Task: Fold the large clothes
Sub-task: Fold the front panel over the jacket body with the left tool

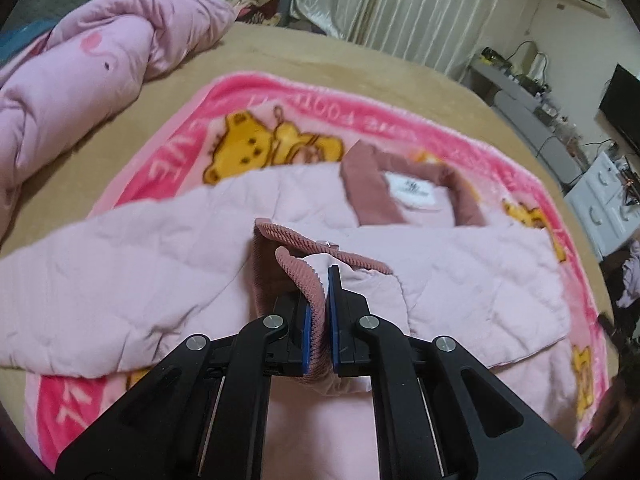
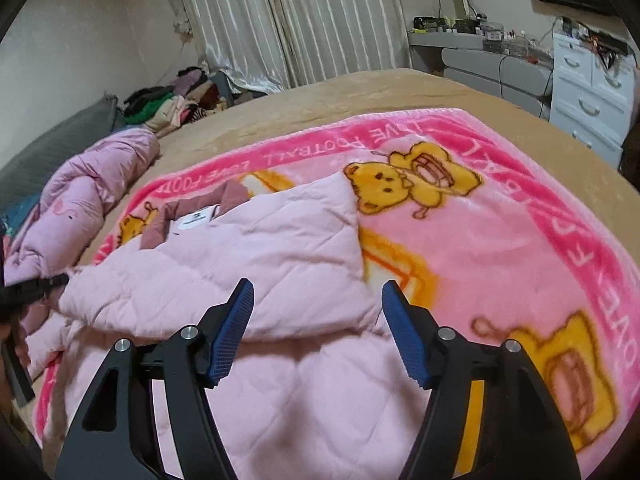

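Left gripper (image 1: pixel 318 280) is clamped tight on the cuff (image 1: pixel 308 276), the ribbed dusty-pink band pinched between its blue pads (image 1: pixel 306 332), with the sleeve end bunched below them. The cuff curls up and away toward 12 o'clock from the jaws, over the jacket (image 1: pixel 160 264).

Over on the right wrist view, the right gripper (image 2: pixel 318 292) stands about half open, nothing between its blue pads (image 2: pixel 232 332). It hangs above the jacket (image 2: pixel 280 248), whose folded edge runs across just beyond the fingertips. No contact with the cloth that the view can confirm.

The jacket, pale pink and quilted, lies spread on the blanket (image 2: pixel 500 248), collar (image 2: pixel 236 194) at the far end around 11 o'clock, white label (image 2: pixel 196 220) showing inside it. One flap is folded over toward 12 o'clock, its corner ending just beside a yellow bear (image 2: pixel 380 184) printed on the blanket. At 9 o'clock in the right view, a dark gripper tip (image 2: pixel 44 284) meets the jacket's left edge.

The blanket, hot pink at the border with lettering, lies on the tan bed (image 2: pixel 360 92). Further out at 10 o'clock, a pink quilt (image 2: pixel 92 196) is heaped along the bed's side. Beyond that, a pile of clothes (image 2: pixel 172 100) against the wall, curtains (image 2: pixel 300 20) at 12 o'clock, white drawers (image 2: pixel 588 92) at 2 o'clock.
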`<state>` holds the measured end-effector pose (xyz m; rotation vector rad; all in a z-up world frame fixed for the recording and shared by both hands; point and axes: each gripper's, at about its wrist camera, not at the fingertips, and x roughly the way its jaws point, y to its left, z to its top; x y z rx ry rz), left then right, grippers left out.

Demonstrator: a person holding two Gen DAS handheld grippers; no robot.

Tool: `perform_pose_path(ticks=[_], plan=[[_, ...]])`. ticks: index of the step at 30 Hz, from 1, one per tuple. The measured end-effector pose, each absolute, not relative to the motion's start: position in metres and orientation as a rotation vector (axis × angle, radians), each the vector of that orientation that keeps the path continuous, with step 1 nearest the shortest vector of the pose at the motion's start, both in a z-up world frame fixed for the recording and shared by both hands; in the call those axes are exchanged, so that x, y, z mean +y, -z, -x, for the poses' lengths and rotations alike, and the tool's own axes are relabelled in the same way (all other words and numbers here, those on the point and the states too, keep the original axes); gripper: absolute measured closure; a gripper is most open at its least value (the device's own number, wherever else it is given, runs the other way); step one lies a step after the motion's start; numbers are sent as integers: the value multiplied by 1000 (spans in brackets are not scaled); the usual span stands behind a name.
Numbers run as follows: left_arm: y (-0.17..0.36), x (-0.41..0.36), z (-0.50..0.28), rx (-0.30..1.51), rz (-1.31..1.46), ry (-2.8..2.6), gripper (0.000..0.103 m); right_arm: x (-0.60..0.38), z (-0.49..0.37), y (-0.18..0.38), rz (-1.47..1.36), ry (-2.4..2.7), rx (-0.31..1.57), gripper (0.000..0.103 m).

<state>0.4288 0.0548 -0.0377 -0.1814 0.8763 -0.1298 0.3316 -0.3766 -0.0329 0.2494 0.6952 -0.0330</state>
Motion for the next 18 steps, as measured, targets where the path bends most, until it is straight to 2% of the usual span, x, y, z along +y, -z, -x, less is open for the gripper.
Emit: perform_pose_path(ticks=[8, 11, 13, 18], plan=[[19, 46, -428, 802, 110, 150, 101, -355, -396, 38, -199, -65, 786, 37], [13, 47, -424, 774, 115, 159, 101, -342, -423, 64, -209, -121, 915, 37], [16, 49, -423, 768, 121, 154, 101, -335, -435, 92, -198, -127, 1019, 33], [43, 51, -430, 819, 114, 136, 101, -316, -436, 119, -72, -81, 1056, 30]])
